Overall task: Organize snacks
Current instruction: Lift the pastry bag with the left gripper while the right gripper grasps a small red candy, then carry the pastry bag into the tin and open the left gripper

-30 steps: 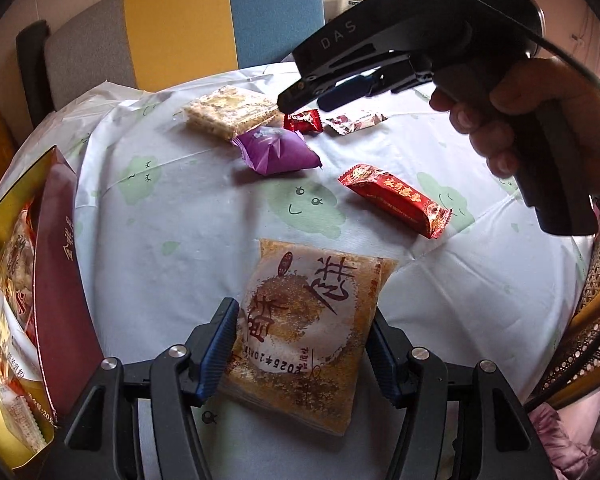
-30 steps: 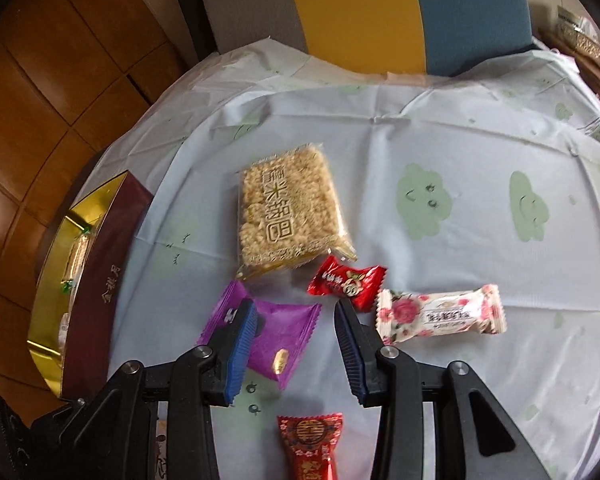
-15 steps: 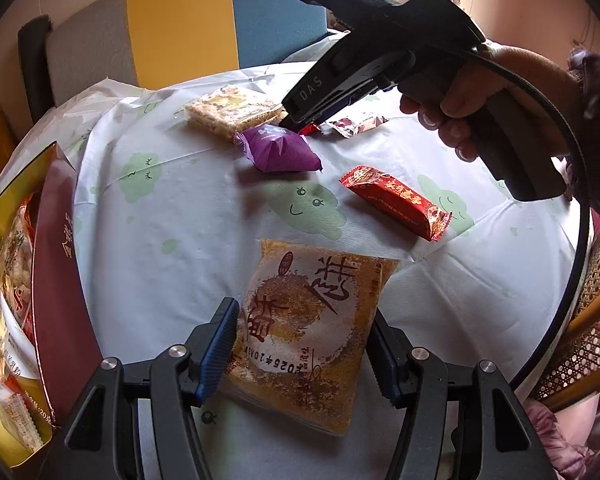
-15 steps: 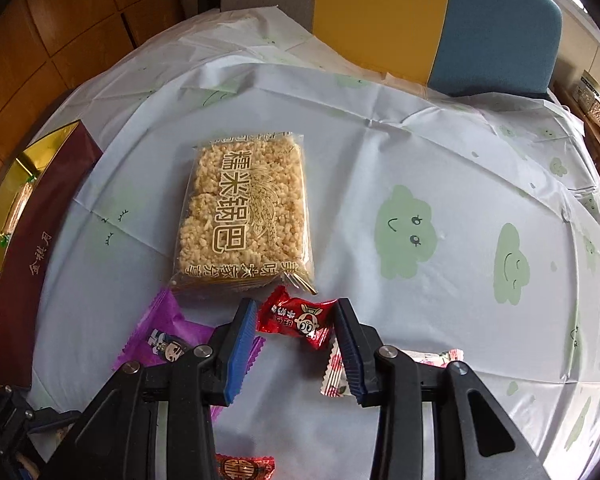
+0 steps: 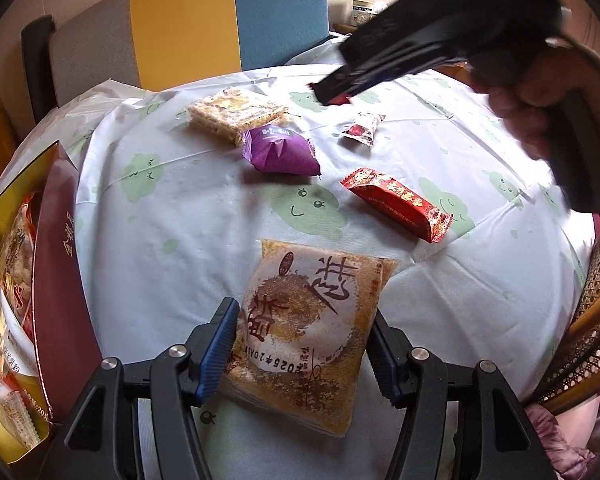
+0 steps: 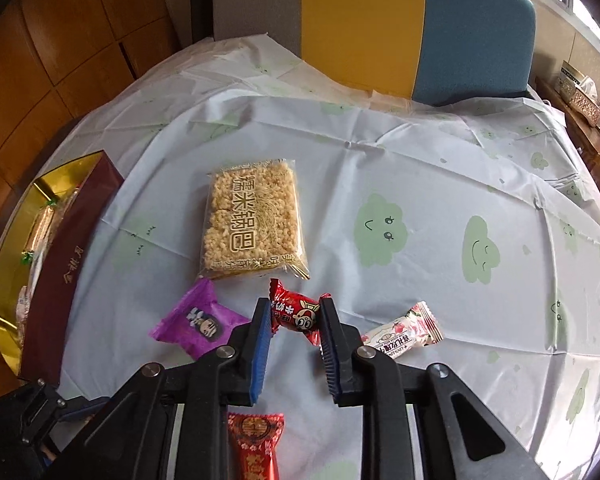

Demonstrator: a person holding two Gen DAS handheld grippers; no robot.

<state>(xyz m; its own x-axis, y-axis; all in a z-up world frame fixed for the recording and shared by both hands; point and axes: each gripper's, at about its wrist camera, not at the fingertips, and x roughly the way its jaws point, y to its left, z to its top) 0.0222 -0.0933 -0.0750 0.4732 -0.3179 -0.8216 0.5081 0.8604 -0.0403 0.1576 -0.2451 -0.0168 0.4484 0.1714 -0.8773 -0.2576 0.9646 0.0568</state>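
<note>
My right gripper point(image 6: 294, 308) is shut on a small red candy point(image 6: 296, 314) and holds it just above the tablecloth. In the left wrist view that gripper point(image 5: 332, 94) hangs over the far side of the table, with a bit of the red candy point(image 5: 340, 100) showing at its tip. My left gripper point(image 5: 302, 312) is near the front edge. Its pads press both sides of an orange-brown snack packet point(image 5: 308, 300) lying flat on the cloth.
On the clouded tablecloth point(image 6: 440, 184) lie a rice cracker pack point(image 6: 254, 220), a purple packet point(image 6: 198, 322), a flowered white candy point(image 6: 402, 334) and a long red packet point(image 5: 396, 204). A maroon and gold box point(image 5: 56, 280) holding snacks stands at the left. A chair point(image 5: 204, 24) is behind.
The right gripper moved from over the purple packet to the red candy, closed on it and lifted it. The left gripper and its packet stayed put.
</note>
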